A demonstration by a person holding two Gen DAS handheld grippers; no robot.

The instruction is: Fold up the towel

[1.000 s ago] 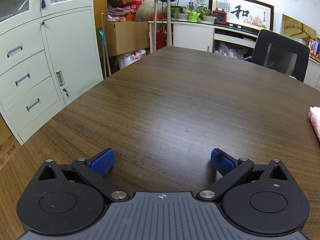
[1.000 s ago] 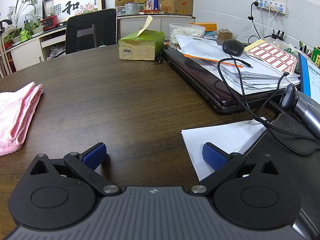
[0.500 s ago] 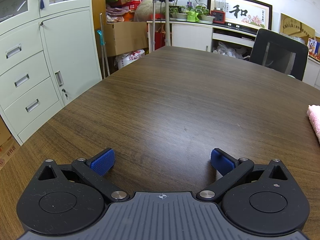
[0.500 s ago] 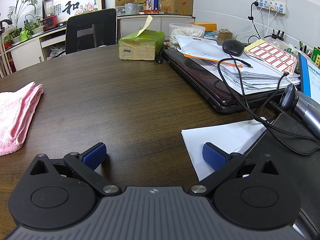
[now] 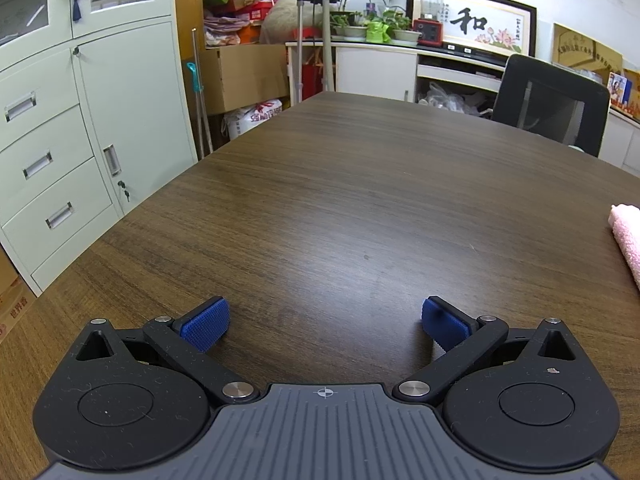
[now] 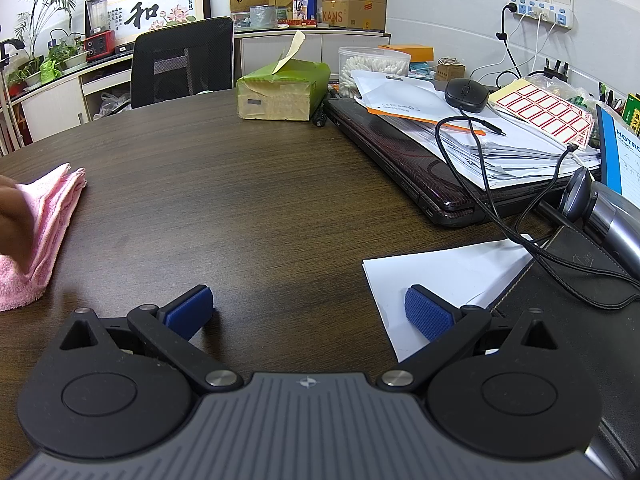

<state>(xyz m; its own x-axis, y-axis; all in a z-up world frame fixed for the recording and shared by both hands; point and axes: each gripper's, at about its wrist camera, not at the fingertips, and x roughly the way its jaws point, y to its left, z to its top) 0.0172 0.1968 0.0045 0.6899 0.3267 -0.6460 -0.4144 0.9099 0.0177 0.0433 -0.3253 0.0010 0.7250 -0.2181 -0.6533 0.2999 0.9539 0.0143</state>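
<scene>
A pink towel [image 6: 48,220] lies folded on the dark wooden table at the far left of the right wrist view. A blurred bare hand [image 6: 14,224] rests on it. The towel's edge also shows at the far right of the left wrist view [image 5: 628,240]. My left gripper [image 5: 324,324] is open and empty, low over the bare table, left of the towel. My right gripper [image 6: 308,314] is open and empty, right of the towel, with its right fingertip over a white sheet of paper [image 6: 440,272].
A laptop [image 6: 400,168] piled with papers, a mouse [image 6: 466,96] and cables [image 6: 500,216] fill the table's right side. A green tissue box [image 6: 280,94] stands at the back. A black chair [image 5: 552,104] is behind the table. Cabinets [image 5: 52,140] stand left.
A bare hand has come in from the left of the right wrist view and rests on the pink towel. Both grippers have stayed where they were.
</scene>
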